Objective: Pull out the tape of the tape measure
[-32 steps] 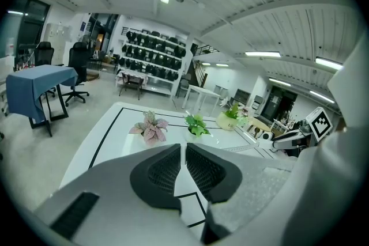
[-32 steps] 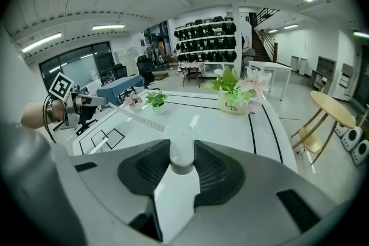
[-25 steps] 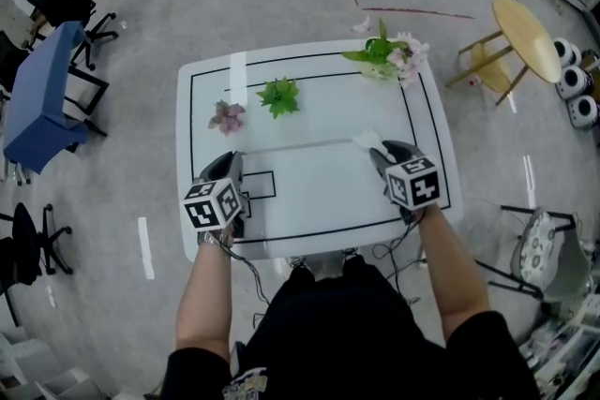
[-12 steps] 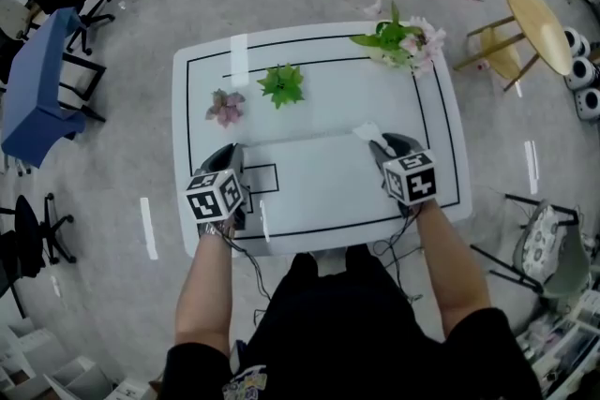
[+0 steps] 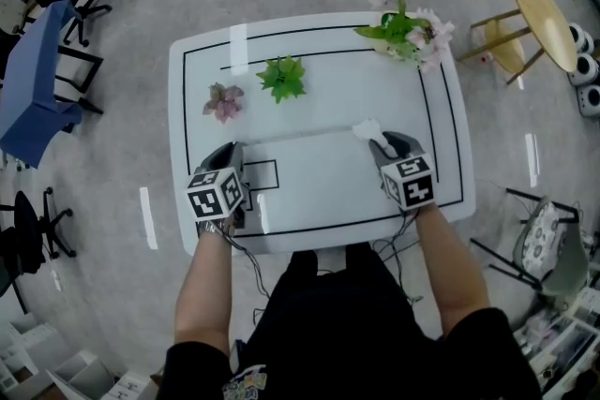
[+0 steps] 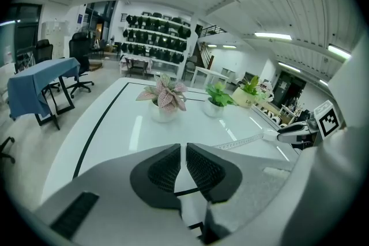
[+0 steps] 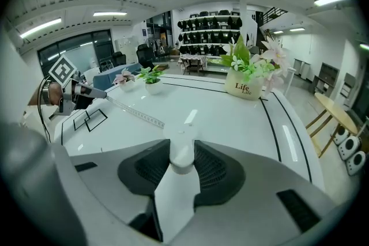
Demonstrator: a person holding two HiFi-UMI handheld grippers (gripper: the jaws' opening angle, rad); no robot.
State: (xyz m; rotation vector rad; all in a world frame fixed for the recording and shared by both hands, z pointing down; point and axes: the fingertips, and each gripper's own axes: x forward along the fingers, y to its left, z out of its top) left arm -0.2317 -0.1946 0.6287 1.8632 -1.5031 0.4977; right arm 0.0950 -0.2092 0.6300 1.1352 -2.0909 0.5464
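A white tape measure case sits between the pads of my right gripper, which is shut on it. In the head view the case shows at the tip of the right gripper. The pale tape runs out from it to the left across the white table, low over the top. Its far end is in my left gripper, whose jaws stand almost together. The tape leads off right from the left gripper toward the case. The tape reaches the left gripper.
A pink-leaved plant, a green plant and a flower pot stand on the far half of the table. A black rectangle outline is printed by the left gripper. A blue table, office chairs and a round yellow table surround it.
The head view has shifted a little, so the table sits slightly higher in the picture. Both grippers and the stretched tape keep their places.
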